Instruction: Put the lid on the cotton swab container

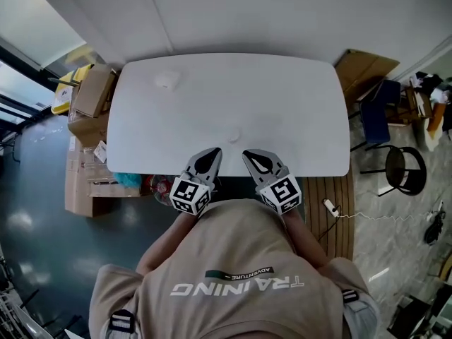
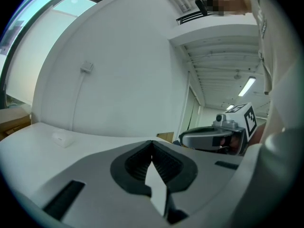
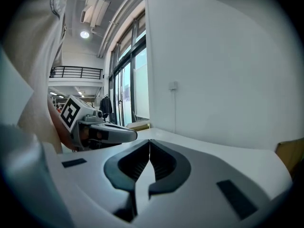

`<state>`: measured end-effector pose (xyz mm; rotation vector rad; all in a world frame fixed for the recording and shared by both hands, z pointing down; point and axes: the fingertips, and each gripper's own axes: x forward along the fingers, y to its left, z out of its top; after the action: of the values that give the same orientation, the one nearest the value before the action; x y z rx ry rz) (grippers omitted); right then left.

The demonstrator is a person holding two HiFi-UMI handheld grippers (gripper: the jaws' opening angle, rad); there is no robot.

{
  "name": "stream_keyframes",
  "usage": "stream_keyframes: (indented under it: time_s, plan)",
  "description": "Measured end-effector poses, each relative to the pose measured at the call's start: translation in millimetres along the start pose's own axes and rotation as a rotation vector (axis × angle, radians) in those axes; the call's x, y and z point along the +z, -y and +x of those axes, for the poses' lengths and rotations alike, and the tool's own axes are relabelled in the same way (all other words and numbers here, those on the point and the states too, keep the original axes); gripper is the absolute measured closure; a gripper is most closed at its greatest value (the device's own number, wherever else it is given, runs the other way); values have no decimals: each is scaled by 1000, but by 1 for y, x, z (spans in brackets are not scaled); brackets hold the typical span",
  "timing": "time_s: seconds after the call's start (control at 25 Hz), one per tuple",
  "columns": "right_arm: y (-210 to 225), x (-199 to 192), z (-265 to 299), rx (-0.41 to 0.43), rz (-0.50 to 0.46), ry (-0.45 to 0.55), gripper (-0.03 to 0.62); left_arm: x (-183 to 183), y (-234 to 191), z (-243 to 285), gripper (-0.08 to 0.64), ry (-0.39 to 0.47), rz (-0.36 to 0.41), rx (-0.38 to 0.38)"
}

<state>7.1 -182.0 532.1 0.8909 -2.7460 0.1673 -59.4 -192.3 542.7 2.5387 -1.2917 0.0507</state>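
A small white container [image 1: 167, 81] sits far back on the left of the white table [image 1: 296, 97]; in the left gripper view the same container [image 2: 63, 138] shows as a low white box. A faint, pale round thing [image 1: 234, 134], too dim to identify, lies near the table's middle. My left gripper [image 1: 212, 152] and right gripper [image 1: 248, 154] hover side by side over the near edge, both shut and holding nothing. In their own views, the left gripper [image 2: 152, 142] and right gripper [image 3: 149, 141] show their jaws pressed together.
Cardboard boxes [image 1: 90, 94] are stacked on the floor left of the table. A black stool [image 1: 404, 168] and a blue chair [image 1: 374, 119] stand to the right. A white wall with a socket [image 3: 174, 85] lies behind the table.
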Motion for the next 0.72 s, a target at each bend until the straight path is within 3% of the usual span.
stream_keyframes:
  time_s: [0.48, 0.72]
  plan:
    - [36, -9, 48, -99, 67, -90, 574, 15, -52, 33, 548, -15, -12, -105]
    - [50, -8, 60, -136, 104, -128, 574, 11, -78, 34, 548, -25, -57, -88]
